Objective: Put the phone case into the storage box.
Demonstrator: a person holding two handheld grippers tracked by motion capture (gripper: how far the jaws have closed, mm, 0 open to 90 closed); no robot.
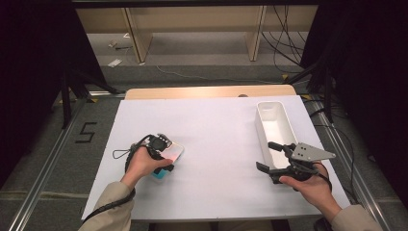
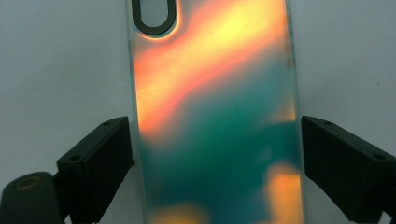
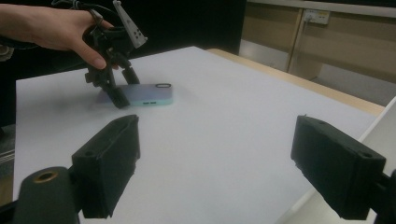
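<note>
I have the left gripper [image 1: 164, 155] set over the phone case [image 2: 217, 116], which lies flat on the white table [image 1: 211, 139] at its near left. The jaws straddle the case's long edges; in the left gripper view a narrow gap shows at each side, so I read them as spread around it, not pinching. This placement suits a side grip across the narrow width. The right gripper [image 1: 273, 157] waits with jaws spread and nothing between them, beside the near end of the white bin [image 1: 274, 126], which I judge to be the likely drop point. The near end of the case is cut off in the left gripper view, and the hand covers part of it from above.
</note>
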